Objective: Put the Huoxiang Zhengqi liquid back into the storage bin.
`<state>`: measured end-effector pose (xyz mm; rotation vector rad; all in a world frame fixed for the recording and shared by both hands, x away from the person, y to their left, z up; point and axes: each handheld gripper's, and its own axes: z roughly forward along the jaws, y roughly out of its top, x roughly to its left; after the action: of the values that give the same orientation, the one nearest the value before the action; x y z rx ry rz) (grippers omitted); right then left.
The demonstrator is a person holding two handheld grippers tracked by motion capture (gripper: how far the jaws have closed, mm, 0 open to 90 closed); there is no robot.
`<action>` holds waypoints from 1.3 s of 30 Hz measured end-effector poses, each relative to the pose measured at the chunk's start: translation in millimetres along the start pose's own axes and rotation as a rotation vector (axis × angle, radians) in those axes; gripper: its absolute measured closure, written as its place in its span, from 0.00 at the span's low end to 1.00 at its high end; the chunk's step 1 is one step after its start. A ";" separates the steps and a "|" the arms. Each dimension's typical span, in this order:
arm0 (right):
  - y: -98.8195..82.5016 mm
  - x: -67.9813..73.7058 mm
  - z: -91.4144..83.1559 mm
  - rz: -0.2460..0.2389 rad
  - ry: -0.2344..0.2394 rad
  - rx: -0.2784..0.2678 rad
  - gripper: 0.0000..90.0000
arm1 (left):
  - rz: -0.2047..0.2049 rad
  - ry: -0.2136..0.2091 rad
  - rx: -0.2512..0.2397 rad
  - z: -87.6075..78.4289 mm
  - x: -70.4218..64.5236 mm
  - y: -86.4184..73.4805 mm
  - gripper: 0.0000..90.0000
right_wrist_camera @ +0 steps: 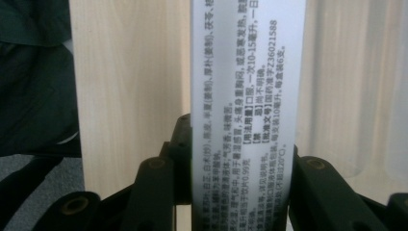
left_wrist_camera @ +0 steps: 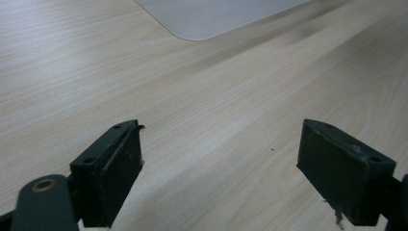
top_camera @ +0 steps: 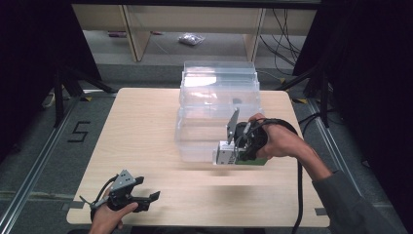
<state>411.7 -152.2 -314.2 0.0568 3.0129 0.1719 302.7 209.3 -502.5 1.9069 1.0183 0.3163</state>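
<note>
A white medicine box (top_camera: 224, 155) with a green edge is clamped in my right gripper (top_camera: 234, 154), just above the table at the front of a clear plastic bin (top_camera: 195, 141). In the right gripper view the box (right_wrist_camera: 248, 96) stands upright between the jaws, its printed text facing the camera, and the right gripper (right_wrist_camera: 240, 183) is shut on its lower part. My left gripper (top_camera: 148, 188) rests at the table's near left corner. Its jaws stand wide apart over bare wood with nothing between them, as the left gripper (left_wrist_camera: 219, 173) view shows.
The light wooden table (top_camera: 141, 131) carries the stacked clear bin at its back centre; a pale rounded corner (left_wrist_camera: 207, 19) of it shows ahead of the left gripper. Beyond the table are wooden shelf legs (top_camera: 139, 39), a small bag (top_camera: 191, 39) and cables (top_camera: 285, 39).
</note>
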 end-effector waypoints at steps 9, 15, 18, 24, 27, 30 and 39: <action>2.0 -24.9 -6.1 -0.006 -0.028 0.005 0.72 | 0.006 0.000 -0.007 0.4 -0.7 0.0 0.17; 3.2 -49.5 -3.2 -0.024 -0.022 0.001 0.72 | 0.001 0.001 -0.001 -0.8 -0.1 0.2 0.17; 1.7 -56.1 0.4 -0.008 -0.017 -0.011 0.72 | 0.002 0.000 -0.002 -0.9 -0.2 0.3 0.17; 1.7 -72.5 7.8 0.003 -0.004 -0.018 0.72 | -0.001 -0.002 -0.003 -0.3 -0.4 0.1 0.17; 0.0 -79.3 13.4 0.042 -0.006 0.001 0.72 | -0.002 -0.004 0.001 -0.4 0.6 0.0 0.17; -3.6 -88.9 19.2 0.051 -0.003 -0.012 0.72 | -0.002 -0.007 -0.001 0.2 0.3 -0.1 0.17; -9.9 -107.1 34.5 0.093 0.001 0.011 0.72 | -0.001 -0.002 -0.002 -0.8 -0.1 0.0 0.17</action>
<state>522.0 -162.9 -336.4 0.1983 3.0139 0.1638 302.2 209.6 -502.0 1.9051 1.0169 0.3145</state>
